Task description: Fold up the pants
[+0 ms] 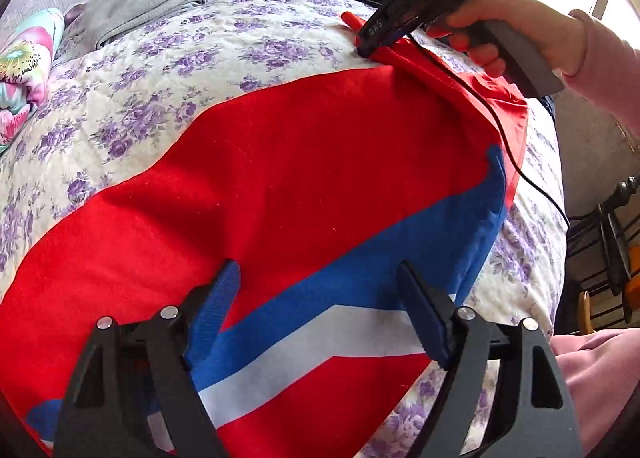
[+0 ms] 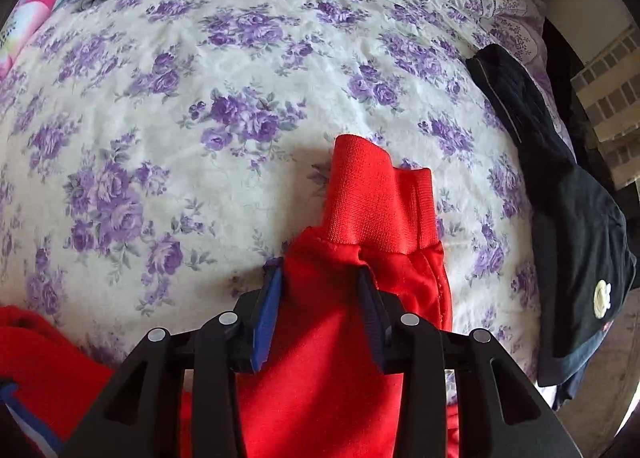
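Red pants [image 1: 304, 162] with a blue and white stripe lie spread across the floral bed. My left gripper [image 1: 320, 274] is open, its fingers wide apart just above the striped part. My right gripper [image 1: 366, 48] shows in the left wrist view at the far end of the pants, pinching the red cloth. In the right wrist view my right gripper [image 2: 320, 274] is shut on the red pant leg [image 2: 332, 338], with the ribbed cuff [image 2: 376, 194] sticking out past the fingers.
A folded grey garment [image 1: 140, 6] lies at the far side of the bed. A black garment [image 2: 568, 210] lies at the bed's right edge. A colourful floral quilt [image 1: 24, 66] sits at the far left. A dark chair [image 1: 608, 242] stands beside the bed.
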{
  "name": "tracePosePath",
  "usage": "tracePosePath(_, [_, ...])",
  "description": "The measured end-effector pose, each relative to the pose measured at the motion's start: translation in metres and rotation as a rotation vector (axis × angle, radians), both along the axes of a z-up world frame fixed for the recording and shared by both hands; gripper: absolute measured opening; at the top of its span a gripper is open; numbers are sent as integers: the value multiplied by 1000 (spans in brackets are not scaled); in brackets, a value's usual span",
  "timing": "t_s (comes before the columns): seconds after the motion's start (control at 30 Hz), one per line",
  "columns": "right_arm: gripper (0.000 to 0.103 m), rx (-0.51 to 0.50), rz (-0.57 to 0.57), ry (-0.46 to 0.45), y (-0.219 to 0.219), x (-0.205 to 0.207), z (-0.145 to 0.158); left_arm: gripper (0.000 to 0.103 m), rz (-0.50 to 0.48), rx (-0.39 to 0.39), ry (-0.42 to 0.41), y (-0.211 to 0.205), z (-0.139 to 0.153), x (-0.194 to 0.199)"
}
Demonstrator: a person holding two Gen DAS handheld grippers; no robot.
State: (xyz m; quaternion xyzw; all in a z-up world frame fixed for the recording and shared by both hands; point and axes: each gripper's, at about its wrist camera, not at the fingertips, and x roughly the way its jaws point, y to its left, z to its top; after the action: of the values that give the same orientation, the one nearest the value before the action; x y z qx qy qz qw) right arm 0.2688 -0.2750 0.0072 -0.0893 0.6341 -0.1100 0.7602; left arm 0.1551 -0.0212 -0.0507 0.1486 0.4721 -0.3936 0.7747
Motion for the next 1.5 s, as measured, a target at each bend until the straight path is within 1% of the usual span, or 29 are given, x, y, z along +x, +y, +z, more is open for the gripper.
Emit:
tracePosePath(0.07, [11,11,9,13,-1,-2,3,78,-1,-5,0,2,1,-1])
tracePosePath(0.13, [9,39,-8,9,-9,-8,9,78,-1,-7,-2,4,1,-1])
tracePosePath(0.2, [8,86,-17,-29,-19,-16,23,78,-1,-6,-5,4,0,-1])
tracePosePath(0.27, [8,195,-34,-129,-36,-32,54,78,-3,-3,-11,3,-1,-1])
tracePosePath(0.3, [8,232,-41,-166,-43,-37,66,78,-4,-1,-15,3,-1,-2])
tracePosePath(0.37, [8,359,-69,-292,-68,-62,104,80,-6,2,-20,2,-1,-3])
tracePosePath(0.4, [8,399,-77,-338,-77,-71,116,80,-8,4,-23,1,-2,-3])
tracePosePath(0.47, [8,528,-94,-476,-107,-107,144,81,-9,8,-28,0,-2,-4])
tracePosePath(0.5, [8,570,-106,-522,-118,-119,150,82,-10,9,-30,-1,-2,-5])
tracePosePath(0.53, [4,632,-128,-592,-134,-142,156,83,-9,9,-31,-1,-2,-5])
tracePosePath(0.6, [4,741,-183,-702,-163,-182,155,84,-9,7,-31,-2,-3,-5])
tracePosePath(0.63, [3,775,-232,-765,-180,-209,147,85,-13,9,-33,-2,-3,-5])
tracePosePath(0.7, [3,807,-317,-814,-202,-246,124,87,-17,9,-36,-3,-4,-5])
tracePosePath(0.73, [3,798,-364,-811,-210,-264,105,88,-17,10,-39,-4,-4,-5])
tracePosePath(0.77, [5,793,-394,-790,-216,-275,88,89,-18,10,-40,-4,-4,-5])
tracePosePath(0.83, [8,831,-434,-758,-221,-282,66,92,-26,10,-41,-6,-5,-6])
tracePosePath(0.9, [21,927,-440,-737,-222,-275,55,93,-28,14,-48,-7,-6,-7])
tracePosePath(0.93, [33,944,-429,-737,-217,-274,56,93,-27,16,-51,-7,-6,-8])
tracePosePath(0.97, [40,953,-413,-734,-213,-266,56,93,-26,17,-58,-8,-6,-9])
tracePosePath(1.03, [41,945,-429,-667,-209,-247,49,93,-24,17,-64,-8,-6,-9])
tracePosePath(1.13, [41,937,-498,-559,-210,-215,21,93,-25,16,-68,-7,-7,-9])
tracePosePath(1.23, [40,950,-537,-514,-215,-195,0,93,-25,22,-79,-8,-7,-10])
tracePosePath(1.27, [28,943,-546,-499,-217,-191,-3,93,-25,23,-83,-8,-7,-11])
tracePosePath(1.3, [20,925,-539,-491,-217,-187,-2,93,-25,22,-85,-7,-7,-11])
tracePosePath(1.33, [9,909,-515,-486,-215,-183,1,93,-25,20,-85,-7,-7,-11])
tracePosePath(1.4, [5,871,-465,-520,-208,-183,18,93,-24,16,-82,-6,-7,-10])
tracePosePath(1.5, [4,863,-402,-617,-206,-209,53,93,-25,15,-84,-6,-7,-11])
